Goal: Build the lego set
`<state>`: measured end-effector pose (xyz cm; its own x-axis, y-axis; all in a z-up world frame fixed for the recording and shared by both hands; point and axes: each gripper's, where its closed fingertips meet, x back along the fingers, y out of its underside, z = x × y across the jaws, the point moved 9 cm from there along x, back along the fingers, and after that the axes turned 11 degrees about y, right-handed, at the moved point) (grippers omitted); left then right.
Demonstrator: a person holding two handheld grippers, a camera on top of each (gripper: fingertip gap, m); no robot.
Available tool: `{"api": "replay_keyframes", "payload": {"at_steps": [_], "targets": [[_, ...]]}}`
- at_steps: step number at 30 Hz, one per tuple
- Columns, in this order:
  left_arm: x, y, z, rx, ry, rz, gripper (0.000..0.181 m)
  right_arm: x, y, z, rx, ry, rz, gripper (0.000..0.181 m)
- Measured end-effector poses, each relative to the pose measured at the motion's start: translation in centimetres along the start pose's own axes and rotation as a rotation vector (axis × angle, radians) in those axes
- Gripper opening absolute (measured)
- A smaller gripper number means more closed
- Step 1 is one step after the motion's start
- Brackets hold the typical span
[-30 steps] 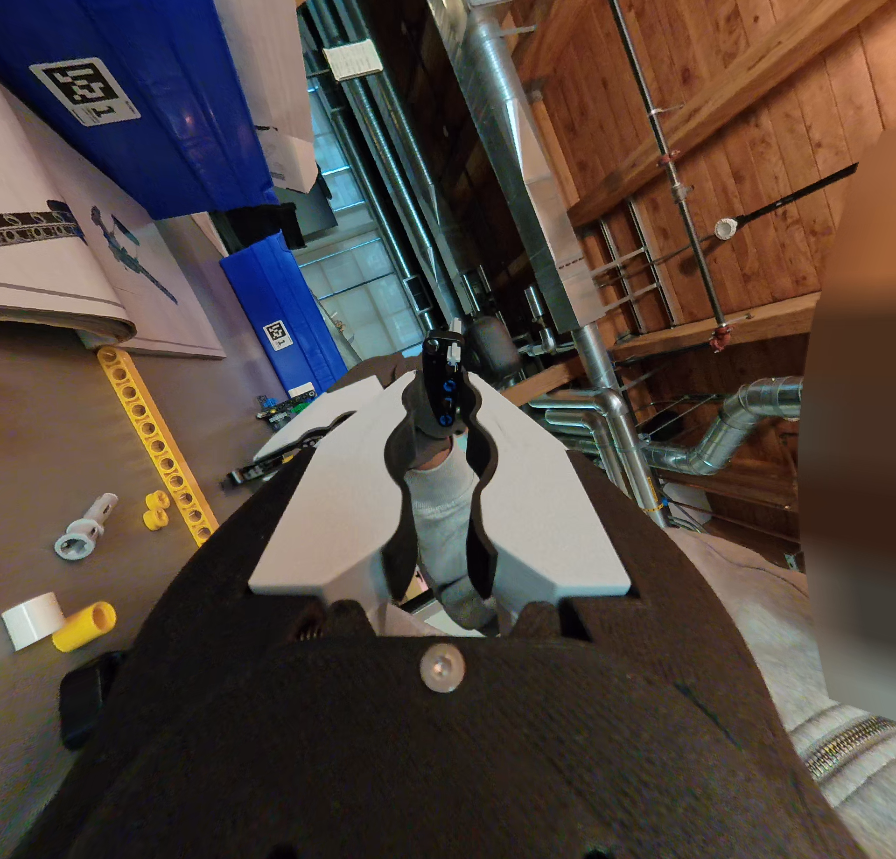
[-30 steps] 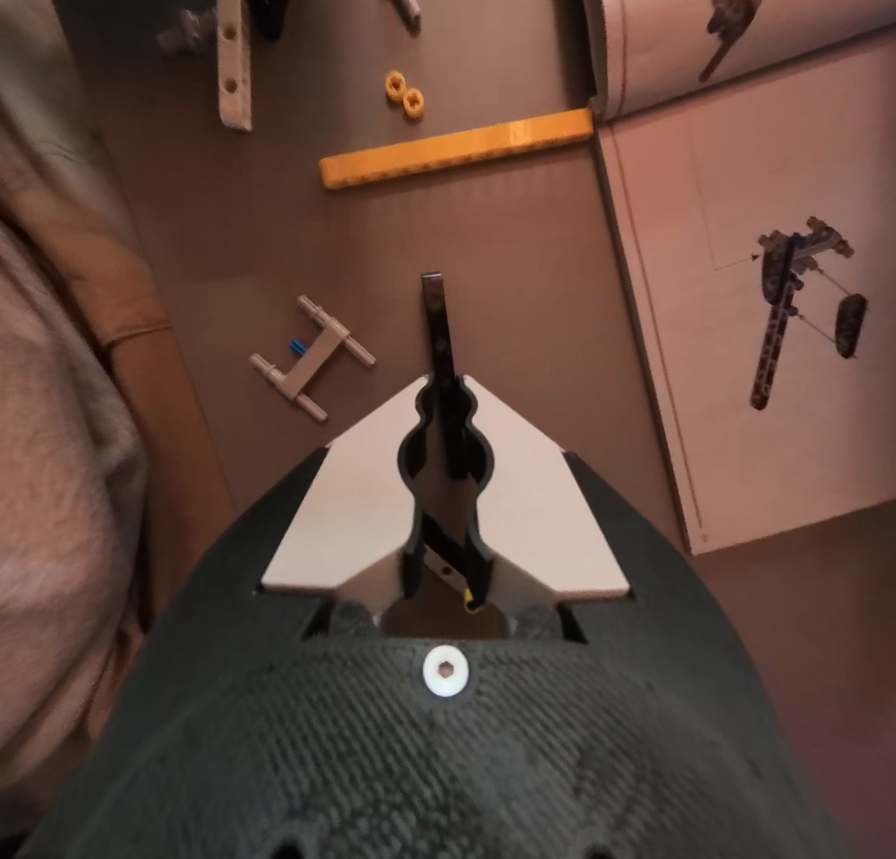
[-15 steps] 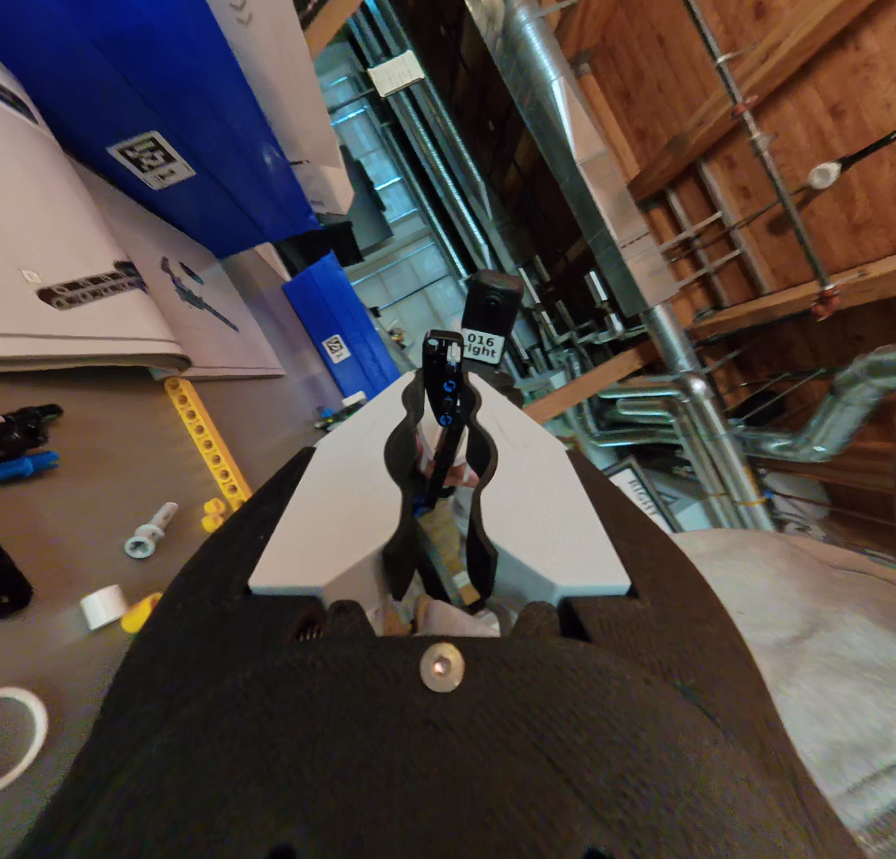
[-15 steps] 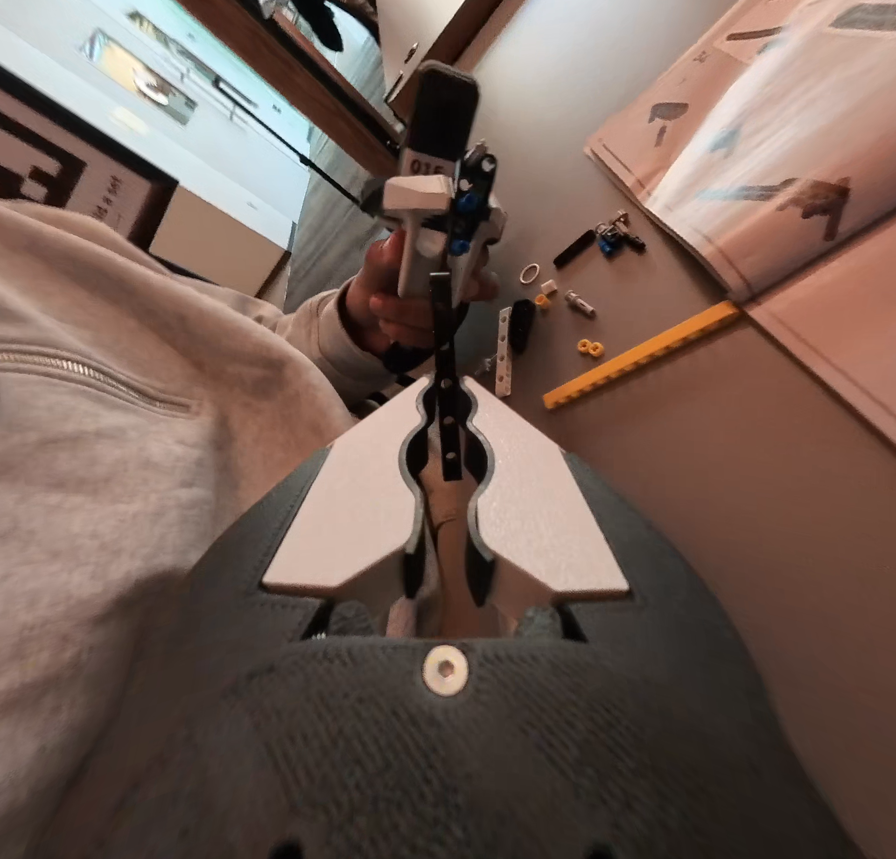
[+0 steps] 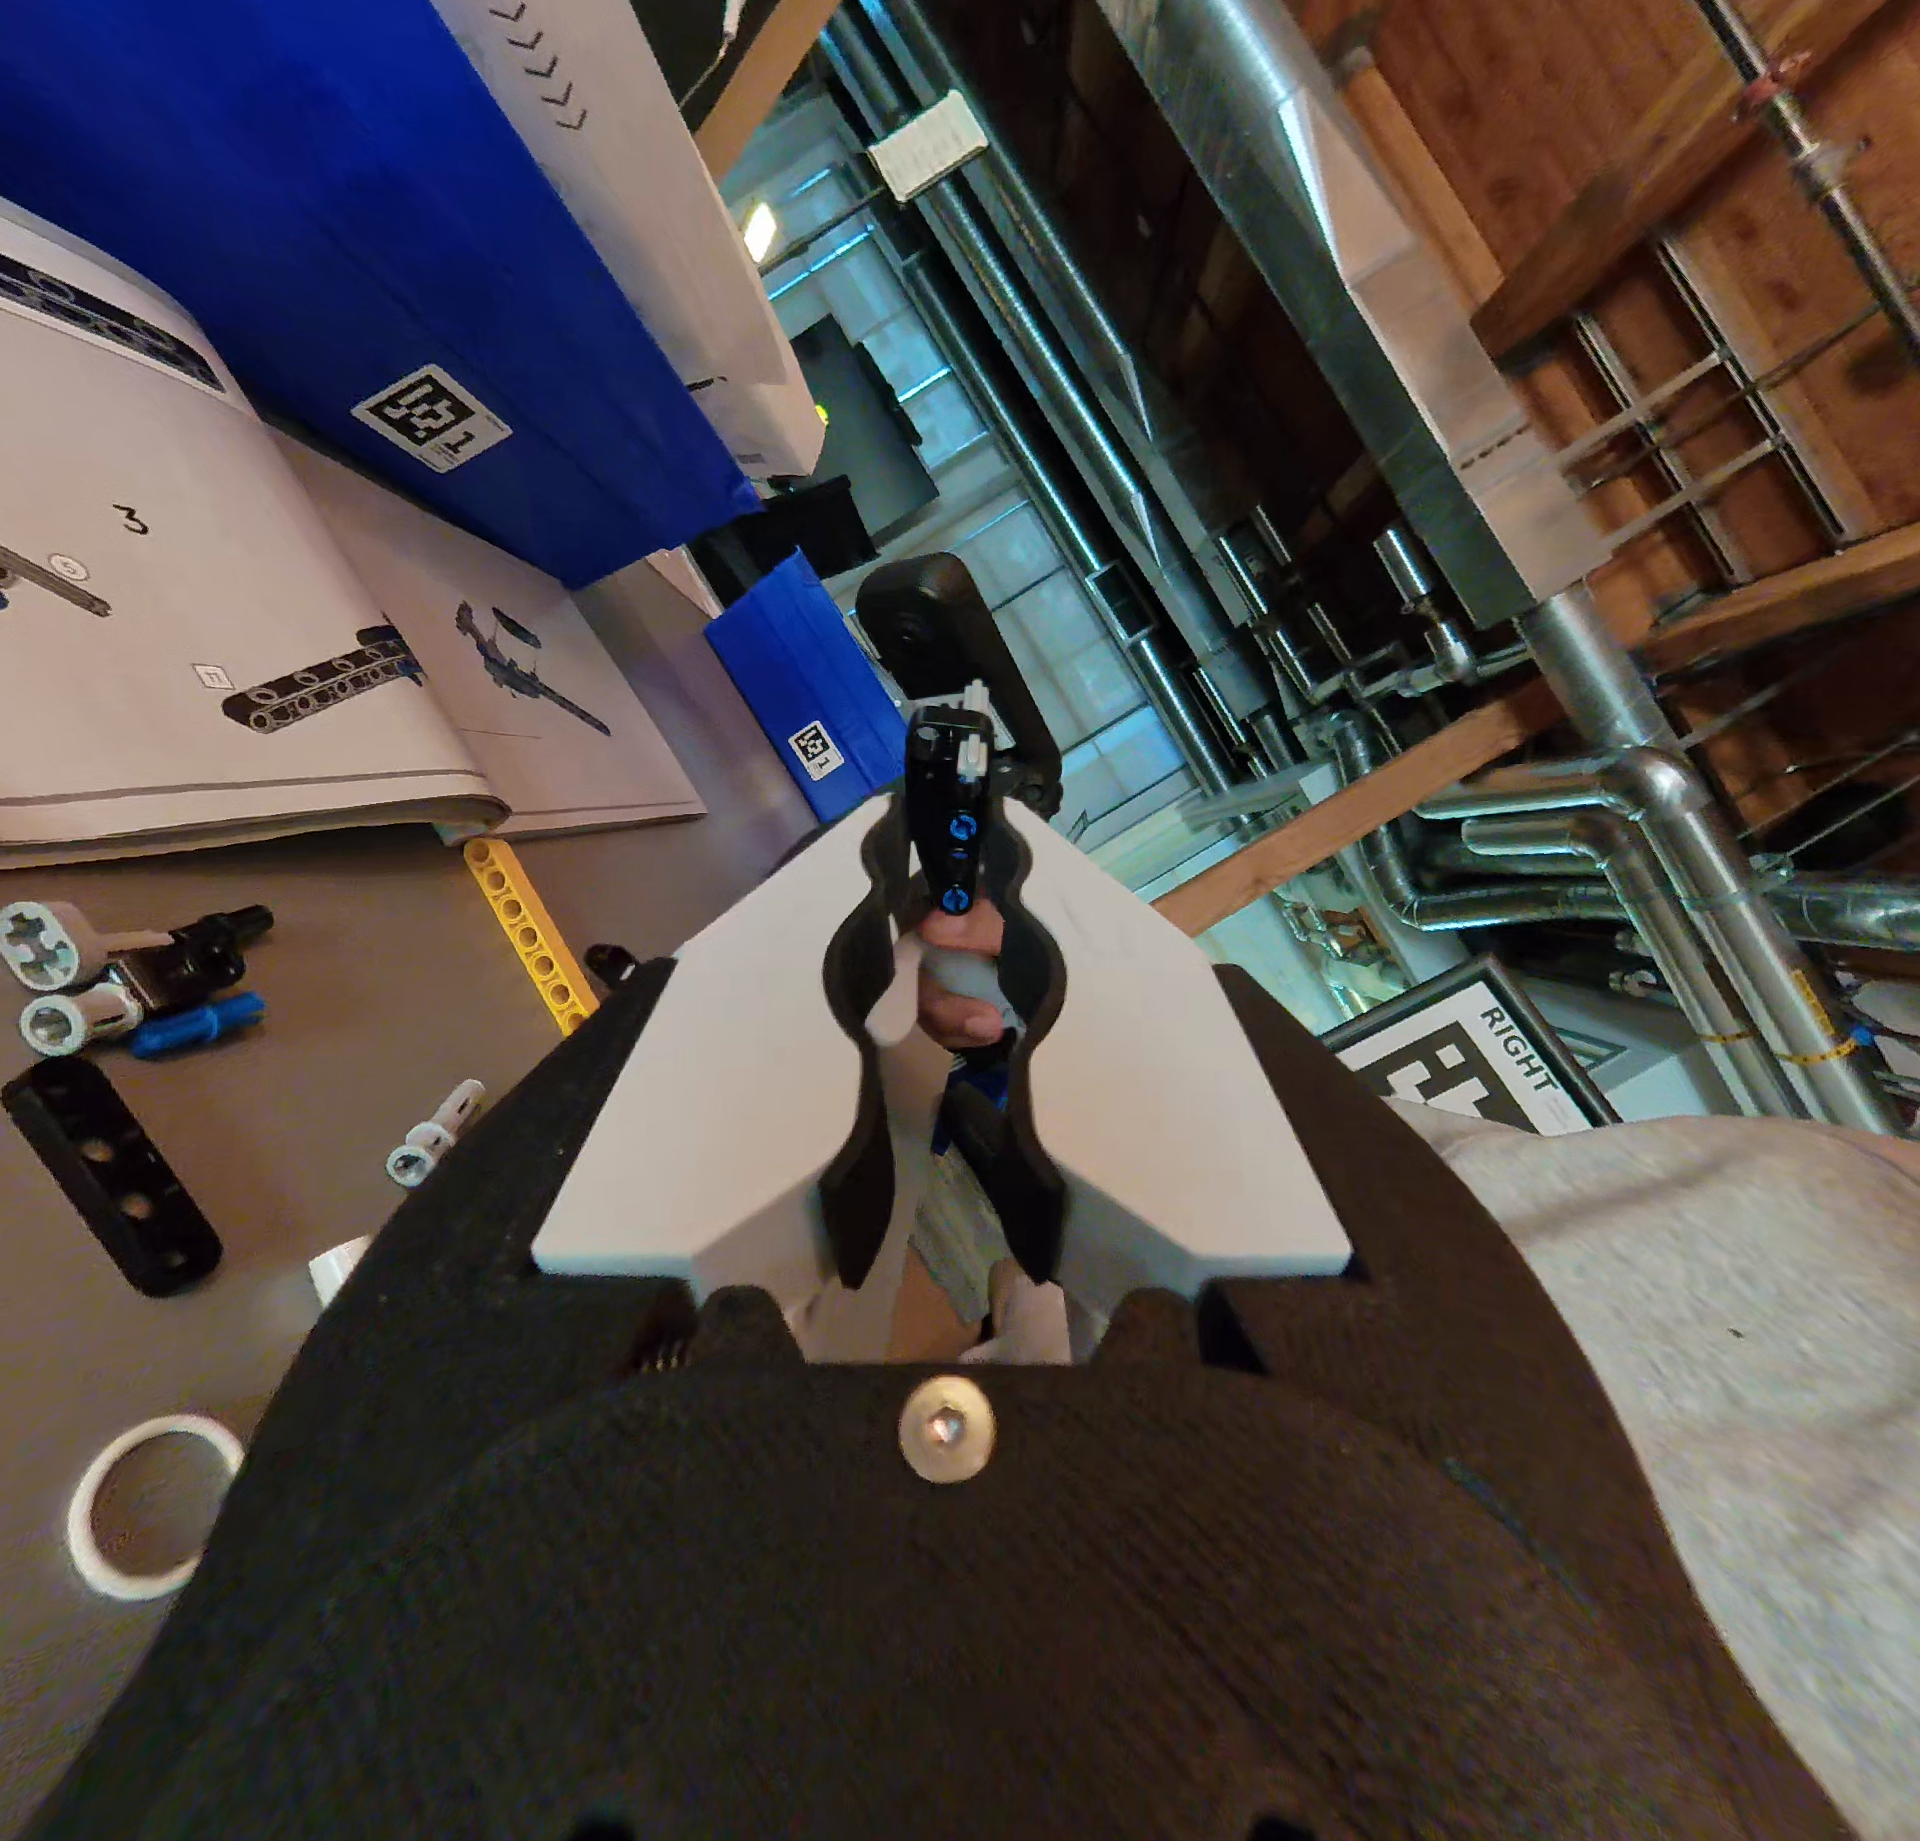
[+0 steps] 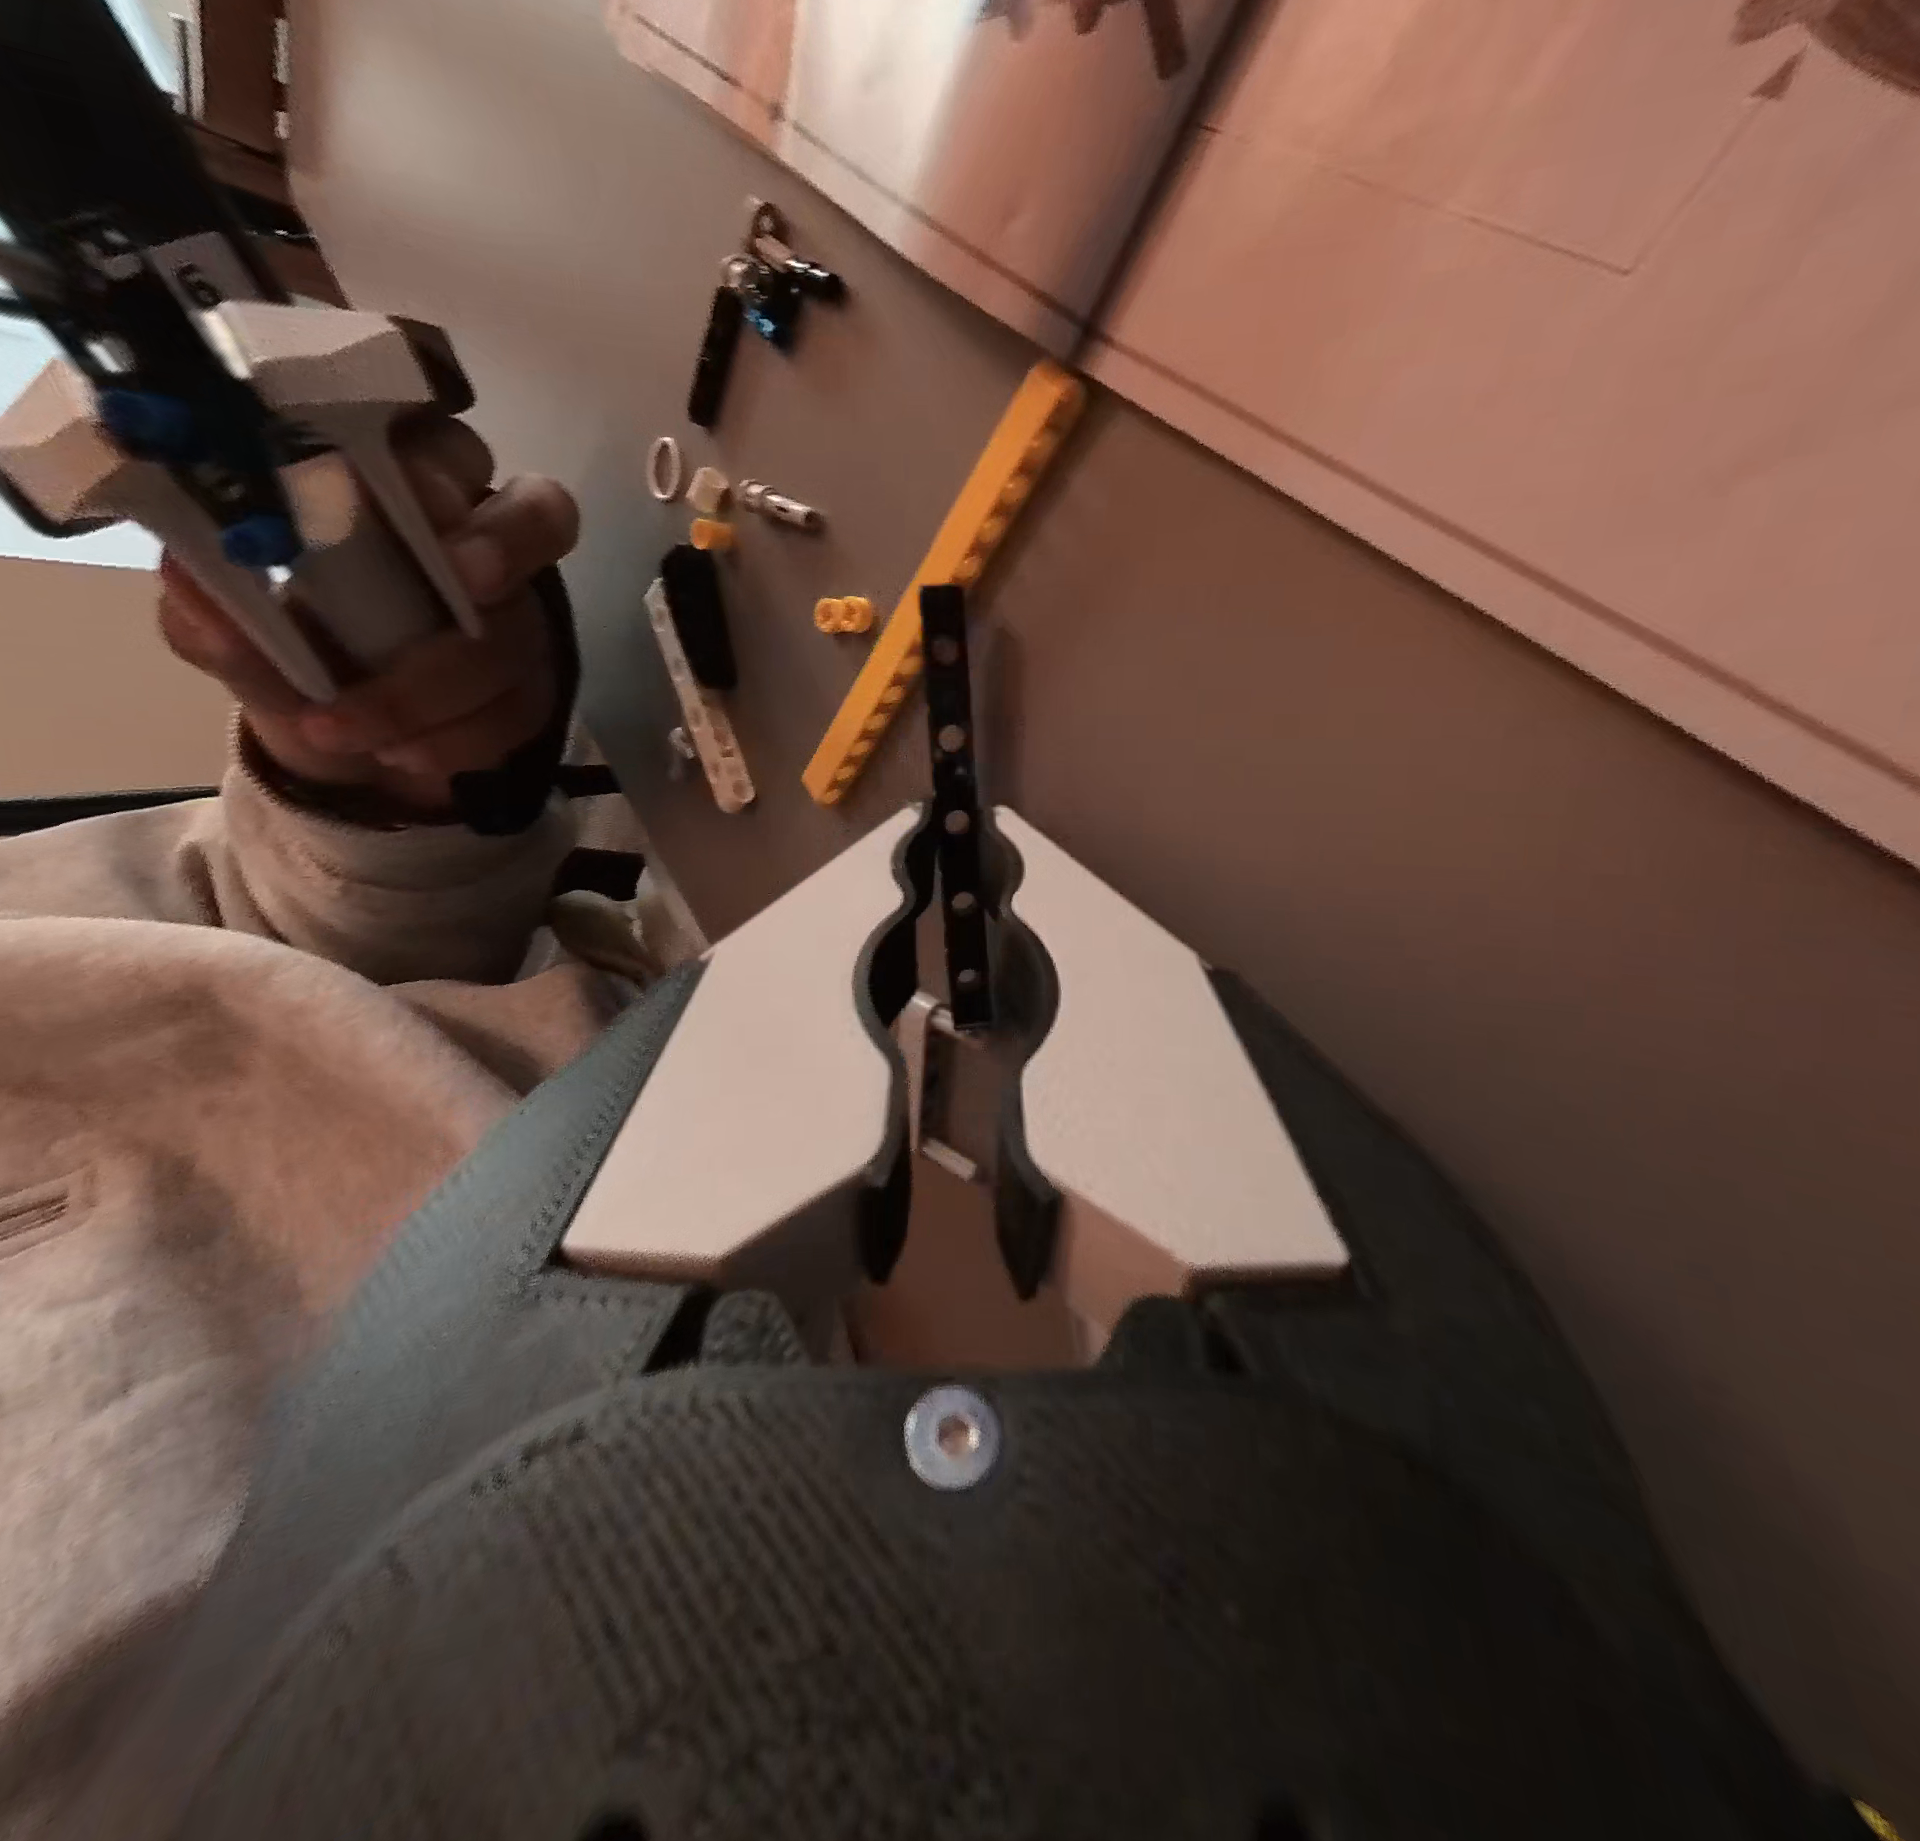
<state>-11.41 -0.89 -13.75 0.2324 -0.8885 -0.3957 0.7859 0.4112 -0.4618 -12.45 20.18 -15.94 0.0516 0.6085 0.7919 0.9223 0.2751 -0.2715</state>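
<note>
The left tongs (image 5: pixel 951 835) are pinched on a short black piece (image 5: pixel 943 815) studded with blue pins (image 5: pixel 958 827), held up off the worktop (image 5: pixel 364 960). The right tongs (image 6: pixel 954 825) are pinched on a long black beam (image 6: pixel 954 783), whose long axis runs straight out along the fingers, its free end pointing away over the worktop toward the yellow beam (image 6: pixel 940 586).

Seen from the right wrist, the left tongs and their pinned piece sit up and to the left of the beam, well apart from it, with the pins facing roughly toward the beam's side. My guess is the next move is mating the two: the beam's holes must swing left and line up square with the pins. Neither hand is clearly nearer. The spare parts and booklet (image 5: pixel 260 648) lie on the worktop.
</note>
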Motion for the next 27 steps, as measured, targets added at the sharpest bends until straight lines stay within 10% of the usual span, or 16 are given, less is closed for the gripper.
{"api": "replay_keyframes", "payload": {"at_steps": [18, 27], "targets": [[-0.2, 0.2, -0.1, 0.031, 0.030, 0.001, 0.011, 1.3, -0.4, 2.0, 0.000, 0.117, 0.091, 0.011], [-0.1, 0.1, -0.1, 0.037, 0.032, 0.009, 0.011, 3.3, -1.3, -1.7, 0.427, 0.386, 0.334, 0.028]]}}
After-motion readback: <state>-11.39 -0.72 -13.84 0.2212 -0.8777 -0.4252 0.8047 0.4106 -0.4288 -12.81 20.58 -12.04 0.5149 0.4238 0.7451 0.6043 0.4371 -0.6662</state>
